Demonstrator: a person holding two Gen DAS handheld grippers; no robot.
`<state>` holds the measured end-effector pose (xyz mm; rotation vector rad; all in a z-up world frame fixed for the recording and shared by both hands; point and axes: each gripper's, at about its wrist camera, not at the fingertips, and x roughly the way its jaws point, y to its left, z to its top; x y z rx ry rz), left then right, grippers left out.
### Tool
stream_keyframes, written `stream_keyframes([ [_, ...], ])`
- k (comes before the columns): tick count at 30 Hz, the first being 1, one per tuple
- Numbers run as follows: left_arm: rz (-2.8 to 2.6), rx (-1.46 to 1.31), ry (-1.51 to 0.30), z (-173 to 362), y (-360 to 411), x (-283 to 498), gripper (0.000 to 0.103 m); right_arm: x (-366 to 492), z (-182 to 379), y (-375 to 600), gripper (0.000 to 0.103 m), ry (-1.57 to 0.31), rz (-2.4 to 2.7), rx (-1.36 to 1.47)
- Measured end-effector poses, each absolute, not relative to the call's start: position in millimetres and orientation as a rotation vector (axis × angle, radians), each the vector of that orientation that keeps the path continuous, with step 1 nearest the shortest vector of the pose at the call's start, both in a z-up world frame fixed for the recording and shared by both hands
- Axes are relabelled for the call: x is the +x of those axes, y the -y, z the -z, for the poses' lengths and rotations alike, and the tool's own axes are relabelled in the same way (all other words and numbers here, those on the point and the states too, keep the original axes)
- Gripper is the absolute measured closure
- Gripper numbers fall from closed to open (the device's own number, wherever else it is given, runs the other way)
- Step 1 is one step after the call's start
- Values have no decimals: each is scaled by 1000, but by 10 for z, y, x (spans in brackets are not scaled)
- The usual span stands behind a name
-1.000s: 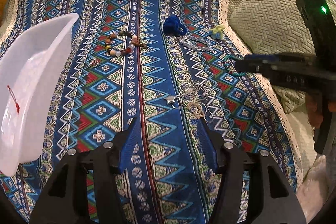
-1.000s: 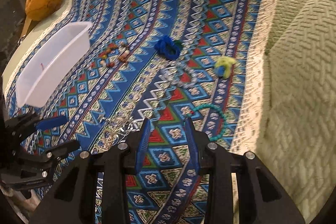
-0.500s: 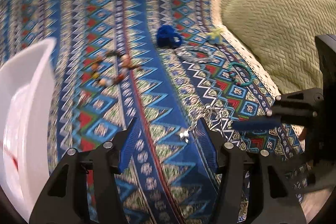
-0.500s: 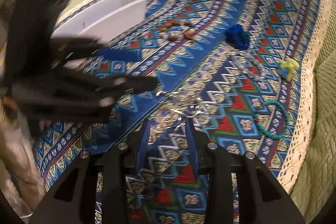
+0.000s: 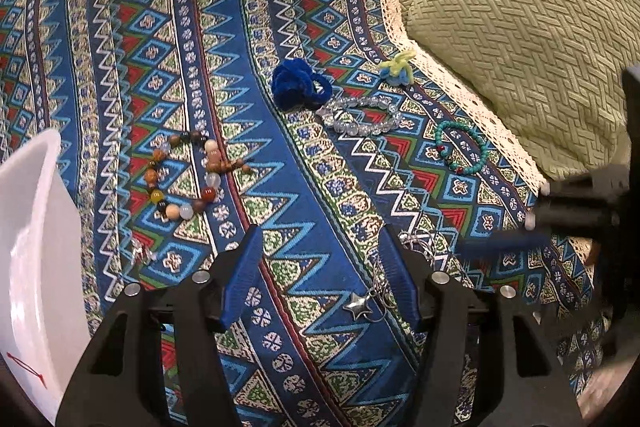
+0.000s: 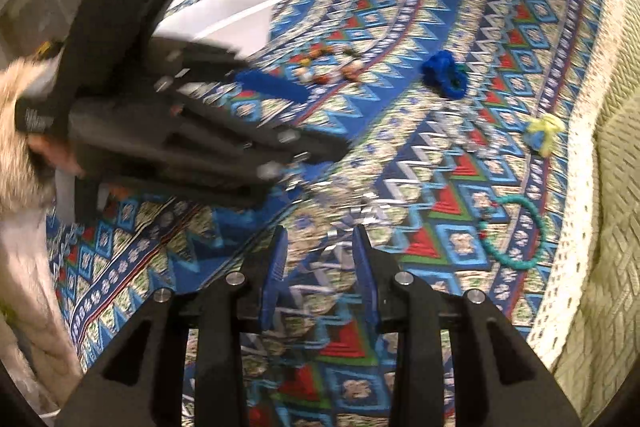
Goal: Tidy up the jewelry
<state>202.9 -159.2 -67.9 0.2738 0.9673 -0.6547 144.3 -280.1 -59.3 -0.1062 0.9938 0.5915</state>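
Both grippers, left (image 5: 320,259) and right (image 6: 318,251), are hovering open over the chain (image 5: 374,297); colliding or snagging its tangled links seems likely.

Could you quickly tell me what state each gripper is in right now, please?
Left gripper: open, holding nothing; silver star chain lies between its jaws.
Right gripper: open, holding nothing.

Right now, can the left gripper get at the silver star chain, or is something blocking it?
Probably yes. The left gripper is open, and the star charm lies on the blanket just inside its right-hand finger, uncovered. The right gripper, also open, sits close over the chain's far end, so they may crowd.
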Motion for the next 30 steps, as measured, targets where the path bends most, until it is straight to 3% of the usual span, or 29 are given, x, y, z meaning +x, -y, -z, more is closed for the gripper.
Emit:
stream_keyframes([
  [9,621,249,-958,766,1672,1979,43,2402,609,3437,68,-965,-177,30],
  [15,569,174,-953,670,1739,2346,39,2866,751,3681,68,-1006,-56,52],
  [30,438,208,-978,956,2318,2940,38,3127,954,3820,68,-1011,-70,63],
])
